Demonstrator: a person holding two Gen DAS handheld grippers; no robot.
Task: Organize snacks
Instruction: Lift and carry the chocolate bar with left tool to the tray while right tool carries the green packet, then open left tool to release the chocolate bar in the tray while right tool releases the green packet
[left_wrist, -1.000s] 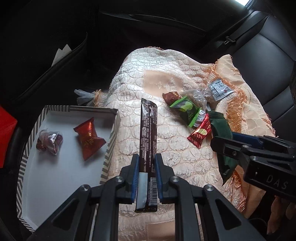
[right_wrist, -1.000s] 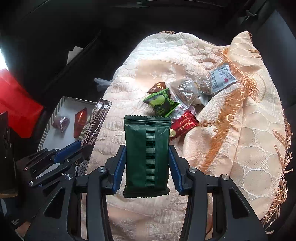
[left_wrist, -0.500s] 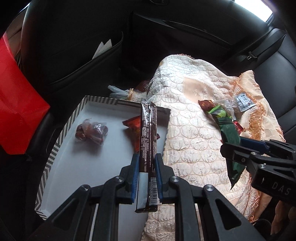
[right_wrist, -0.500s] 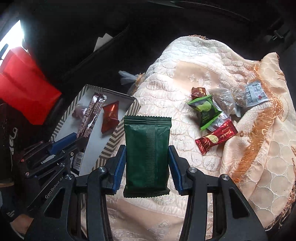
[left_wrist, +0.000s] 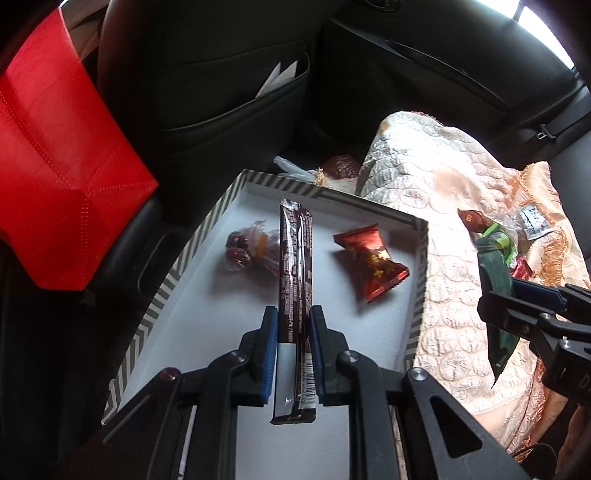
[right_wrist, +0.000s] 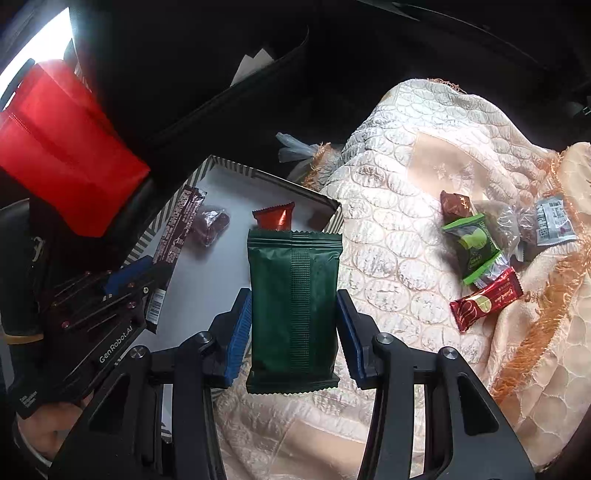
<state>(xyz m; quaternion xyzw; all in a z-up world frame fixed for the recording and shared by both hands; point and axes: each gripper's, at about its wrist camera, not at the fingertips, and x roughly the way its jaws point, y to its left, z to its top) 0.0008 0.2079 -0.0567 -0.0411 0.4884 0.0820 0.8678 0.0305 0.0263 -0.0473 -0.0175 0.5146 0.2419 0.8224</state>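
Left gripper (left_wrist: 291, 354) sits over the white shallow tray with the grey-striped rim (left_wrist: 207, 229), clamped on a long dark-brown foil snack stick (left_wrist: 295, 280) — jaws nearly closed, blue pads pressed against both sides of its lower half, the stick pointing forward above the tray floor. Right gripper (right_wrist: 293, 328) grips a flat dark-green foil packet (right_wrist: 293, 310) across its width, jaws fairly wide, hanging over the tray's near right corner where it meets the cream quilted cloth (right_wrist: 406, 206).

Step in hand, as I read it: carrying both snacks to the tray for drop-off. Already lying in the tray — a red foil-wrapped candy (left_wrist: 371, 264) and a clear-wrapped dark sweet (left_wrist: 247, 249), well apart, the stick held between them.

Next move likely calls for lowering the stick onto the bare floor between those two and parting the jaws; then bringing the green packet further in over the rim.

Left on the cloth: a green pouch with an apple picture (right_wrist: 474, 245), a small red sachet (right_wrist: 485, 299), a brown square candy (right_wrist: 456, 205), a white printed sachet (right_wrist: 554, 219). Red fabric bag (left_wrist: 55, 155) beside the tray.
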